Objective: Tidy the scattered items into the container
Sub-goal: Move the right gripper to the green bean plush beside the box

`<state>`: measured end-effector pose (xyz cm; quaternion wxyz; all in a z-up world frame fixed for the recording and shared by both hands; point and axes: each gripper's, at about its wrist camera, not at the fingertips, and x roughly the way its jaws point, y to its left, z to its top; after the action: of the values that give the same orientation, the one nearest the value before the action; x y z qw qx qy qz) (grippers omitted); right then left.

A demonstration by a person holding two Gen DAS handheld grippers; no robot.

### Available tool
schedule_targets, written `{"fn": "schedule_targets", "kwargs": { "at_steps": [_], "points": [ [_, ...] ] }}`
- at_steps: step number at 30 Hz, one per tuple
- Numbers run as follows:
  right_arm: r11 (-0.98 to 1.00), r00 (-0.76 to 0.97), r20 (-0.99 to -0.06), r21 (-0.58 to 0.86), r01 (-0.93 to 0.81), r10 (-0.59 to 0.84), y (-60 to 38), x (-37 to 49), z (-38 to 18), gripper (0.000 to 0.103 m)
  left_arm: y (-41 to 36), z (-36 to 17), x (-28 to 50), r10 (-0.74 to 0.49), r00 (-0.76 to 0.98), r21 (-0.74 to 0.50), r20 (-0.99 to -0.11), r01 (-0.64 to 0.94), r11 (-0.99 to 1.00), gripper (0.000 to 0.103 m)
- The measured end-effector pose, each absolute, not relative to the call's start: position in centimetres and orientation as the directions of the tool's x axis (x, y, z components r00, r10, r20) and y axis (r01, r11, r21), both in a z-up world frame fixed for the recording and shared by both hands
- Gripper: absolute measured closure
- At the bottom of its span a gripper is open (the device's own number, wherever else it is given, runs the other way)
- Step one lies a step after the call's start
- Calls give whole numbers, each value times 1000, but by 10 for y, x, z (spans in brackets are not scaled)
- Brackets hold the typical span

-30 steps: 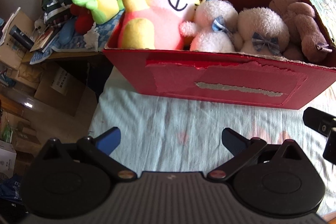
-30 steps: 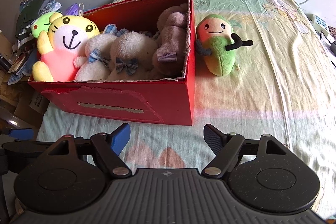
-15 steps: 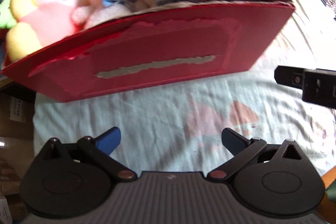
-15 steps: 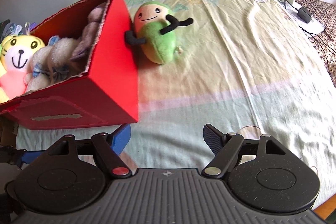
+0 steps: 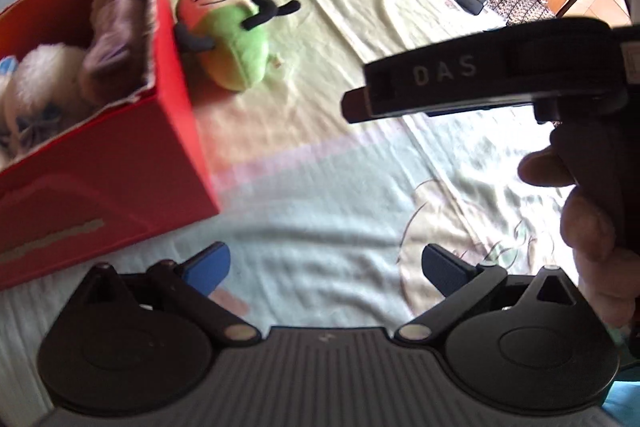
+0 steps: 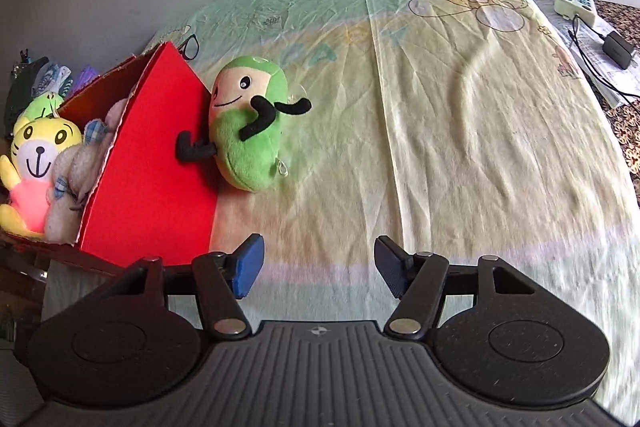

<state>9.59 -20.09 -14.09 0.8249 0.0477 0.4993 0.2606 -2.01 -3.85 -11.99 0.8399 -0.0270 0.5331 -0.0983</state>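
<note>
Right gripper (image 6: 318, 269) hangs over the bed sheet (image 6: 480, 147) with its jaws closing and nothing between them; the blue pads are apart and only cloth shows in the gap. Left gripper (image 5: 326, 269) stands wide, empty too, above the pale part of the same sheet.

From the left wrist view you can see what the right one cannot: the right gripper's black body crossing the upper right of the picture, with pale lettering on its side, and the person's hand (image 5: 588, 219) wrapped around its handle. That view is a little blurred.

The green plush toy (image 6: 250, 131) lies on the sheet outside the red box (image 6: 152, 187), leaning against the box's outer side wall, one black arm touching the red card, the other flung out. It is ahead of both grippers and apart from them.

The right wrist view shows more of the box's contents: a yellow tiger plush (image 6: 34, 155) at the far left end, cream plush toys with blue bows beside it, and another green toy just past the box. The left wrist view shows only the near end, with a brownish plush (image 5: 116, 31) and a cream one. A white power strip (image 6: 574, 1) and black adapter (image 6: 618, 47) lie beyond the sheet's far right edge
</note>
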Motion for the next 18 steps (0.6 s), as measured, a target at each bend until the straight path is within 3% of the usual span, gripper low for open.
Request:
{"fn": "schedule_targets", "kwargs": {
  "at_steps": [14,18],
  "points": [
    [754,194,-786,443,-485,587,-145,182,-168,37,-73,-127,17,-84,482,-82,-872,25,996,4],
    [723,155,-768,485,-492,621,-134,191,-178,30,-72,-126,14,-82,462,-86,-883,11,996,2]
  ]
}}
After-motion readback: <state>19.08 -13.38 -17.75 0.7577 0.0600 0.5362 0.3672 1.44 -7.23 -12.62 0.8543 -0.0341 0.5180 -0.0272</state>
